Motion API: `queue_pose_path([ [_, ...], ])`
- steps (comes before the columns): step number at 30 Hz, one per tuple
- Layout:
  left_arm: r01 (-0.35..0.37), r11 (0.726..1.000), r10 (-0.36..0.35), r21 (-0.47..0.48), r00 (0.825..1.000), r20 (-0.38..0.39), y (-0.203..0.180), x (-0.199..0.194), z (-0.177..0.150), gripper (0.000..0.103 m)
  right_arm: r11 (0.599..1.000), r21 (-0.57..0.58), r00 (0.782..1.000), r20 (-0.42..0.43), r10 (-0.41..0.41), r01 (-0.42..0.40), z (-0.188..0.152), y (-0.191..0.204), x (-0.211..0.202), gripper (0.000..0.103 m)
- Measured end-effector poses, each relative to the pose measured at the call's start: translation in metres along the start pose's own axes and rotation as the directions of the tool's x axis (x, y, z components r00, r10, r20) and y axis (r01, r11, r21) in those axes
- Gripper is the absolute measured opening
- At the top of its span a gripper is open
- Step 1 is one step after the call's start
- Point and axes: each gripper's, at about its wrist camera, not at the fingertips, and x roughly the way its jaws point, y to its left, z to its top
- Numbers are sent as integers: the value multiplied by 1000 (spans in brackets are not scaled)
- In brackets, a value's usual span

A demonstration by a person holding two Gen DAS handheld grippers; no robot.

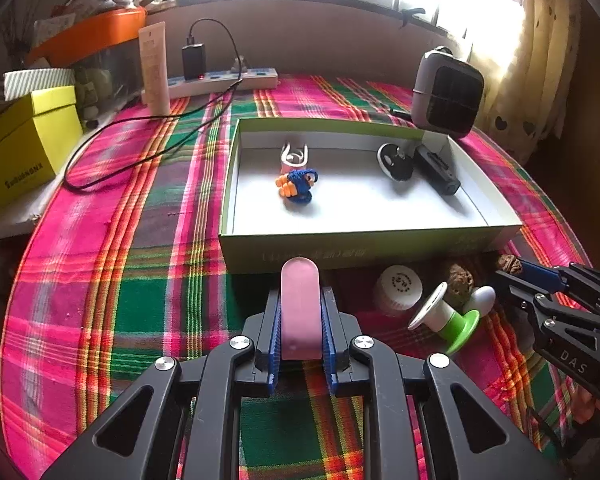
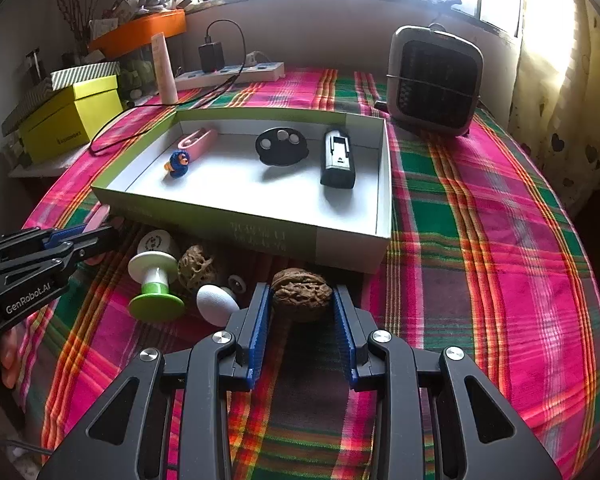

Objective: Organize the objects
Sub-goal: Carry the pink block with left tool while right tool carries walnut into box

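1. Right now I have two things in hand. My left gripper (image 1: 300, 320) is pressed tight on a flat pink piece (image 1: 300, 308), which sticks out past the fingertips just short of the box's near wall.
2. My right gripper (image 2: 302, 304) is pinching a walnut (image 2: 302, 294) between its blue pads, also just in front of the box (image 2: 340, 240).
3. The open box already holds a blue-and-orange toy (image 2: 179, 163), a pink clip (image 2: 198, 140), a black disc (image 2: 281, 146) and a black battery-like block (image 2: 337, 159).
4. Waiting on the plaid cloth (image 2: 480, 240) near the box are a green-and-white spool (image 2: 155, 280), a white egg shape (image 2: 216, 302), a second walnut (image 2: 196, 266) and a white cap (image 2: 156, 242).
5. I judge this to be the carry step: both pieces are gripped but not yet over the box.
6. Next I would need to lift each clear of the near wall, then release over bare floor inside.
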Motion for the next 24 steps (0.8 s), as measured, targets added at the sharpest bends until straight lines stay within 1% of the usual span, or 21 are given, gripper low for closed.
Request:
queue_pose_path([
  [10,25,1000,-25,6,999,41,-3,-17,11,16,1000,-17,999,35,22,-21,13,4,-10,32],
  [17,28,1000,-28,7,998,54,-4,-17,24,16,999,-40,998,60,36,-34,31,10,-11,32],
  [24,23,1000,-23,1,998,56,-3,-10,36,16,997,-62,996,66,54,-50,49,15,-4,32],
])
